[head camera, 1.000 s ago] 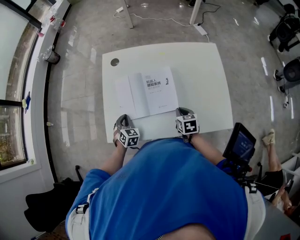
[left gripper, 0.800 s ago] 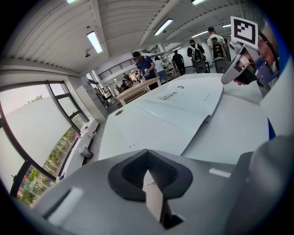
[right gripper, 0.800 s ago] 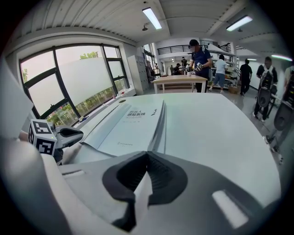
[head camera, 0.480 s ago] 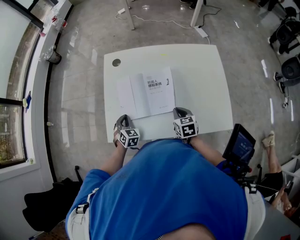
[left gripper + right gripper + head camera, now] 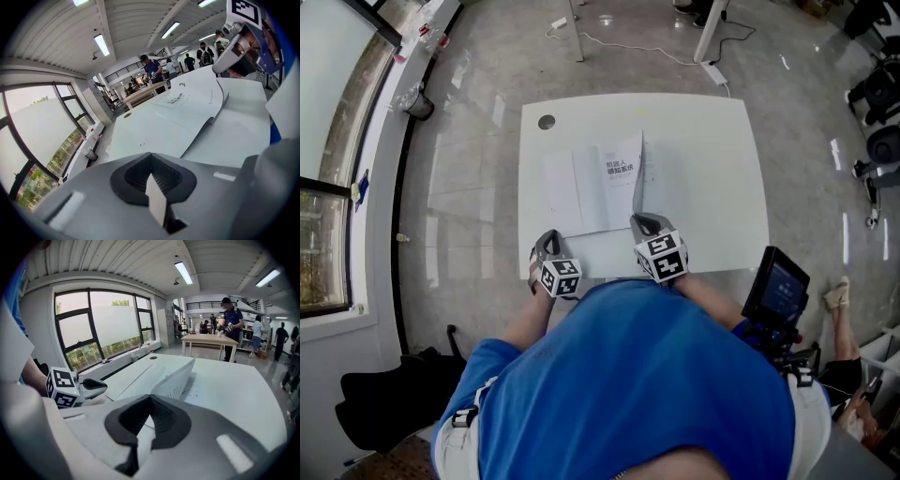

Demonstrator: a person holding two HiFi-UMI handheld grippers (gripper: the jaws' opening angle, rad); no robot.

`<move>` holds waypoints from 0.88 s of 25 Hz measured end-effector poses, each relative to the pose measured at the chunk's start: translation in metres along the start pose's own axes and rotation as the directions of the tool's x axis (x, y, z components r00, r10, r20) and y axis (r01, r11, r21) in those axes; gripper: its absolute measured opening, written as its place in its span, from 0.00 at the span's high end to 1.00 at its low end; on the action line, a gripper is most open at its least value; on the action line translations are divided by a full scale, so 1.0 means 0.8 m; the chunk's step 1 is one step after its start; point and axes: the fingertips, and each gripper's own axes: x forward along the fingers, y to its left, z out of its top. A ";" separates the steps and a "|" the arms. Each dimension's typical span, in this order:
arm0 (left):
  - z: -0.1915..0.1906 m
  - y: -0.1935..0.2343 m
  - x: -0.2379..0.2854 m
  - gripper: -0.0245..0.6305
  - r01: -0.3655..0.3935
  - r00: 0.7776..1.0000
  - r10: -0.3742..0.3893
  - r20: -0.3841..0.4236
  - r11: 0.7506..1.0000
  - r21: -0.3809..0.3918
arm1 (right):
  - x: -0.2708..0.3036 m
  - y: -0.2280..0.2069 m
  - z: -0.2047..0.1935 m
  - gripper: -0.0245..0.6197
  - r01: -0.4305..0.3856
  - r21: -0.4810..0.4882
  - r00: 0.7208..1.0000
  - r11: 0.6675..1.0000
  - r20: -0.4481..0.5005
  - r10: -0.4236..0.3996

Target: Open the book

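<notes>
Paperback book point(image 5: 602, 190) lying open on smooth white round-cornered table point(image 5: 712, 169), cover flat to left, right gripper point(image 5: 639, 223) pinching thin printed page point(image 5: 177, 376), leaf curved upright, left gripper point(image 5: 546, 240) closed, near table's front edge.

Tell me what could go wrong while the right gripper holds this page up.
The right gripper pinches the page only at its lower corner, so a quick pull may tear or crease it. The left gripper seems to rest beside the book, not on it, so the book may slide.
</notes>
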 end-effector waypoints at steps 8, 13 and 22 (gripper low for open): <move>-0.046 0.026 -0.018 0.95 -0.029 1.000 0.029 -0.007 0.999 -0.026 | 0.031 0.071 0.016 0.96 -0.086 -0.083 0.996 0.993 0.007 0.087; -0.072 0.045 -0.031 0.95 -0.054 0.999 0.053 -0.012 0.998 -0.039 | 0.053 0.117 0.026 0.96 -0.145 -0.134 0.989 0.980 0.002 0.146; -0.106 0.078 -0.048 0.95 -0.100 0.995 0.098 -0.033 0.992 -0.072 | 0.087 0.185 0.040 0.96 -0.242 -0.200 0.970 0.949 -0.025 0.242</move>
